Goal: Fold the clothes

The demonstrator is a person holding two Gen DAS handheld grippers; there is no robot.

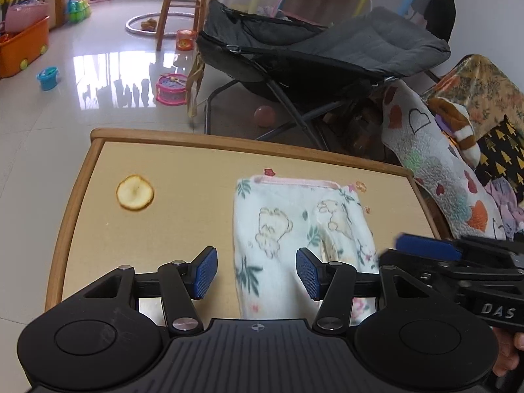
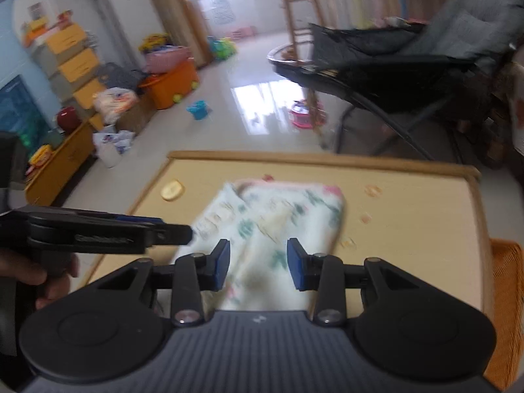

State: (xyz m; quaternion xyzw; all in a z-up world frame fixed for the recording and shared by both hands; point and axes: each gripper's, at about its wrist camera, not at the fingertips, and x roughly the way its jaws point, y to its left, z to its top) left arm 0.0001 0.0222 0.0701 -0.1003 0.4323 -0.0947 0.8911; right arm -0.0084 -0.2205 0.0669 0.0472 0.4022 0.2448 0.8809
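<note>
Both the left gripper and right gripper hold their jaws spread, empty, over the folded garment lying on the surface just beyond them. Only the left view shows sharply its bear print and a round slice off to the left; the right view is blurred.
</note>
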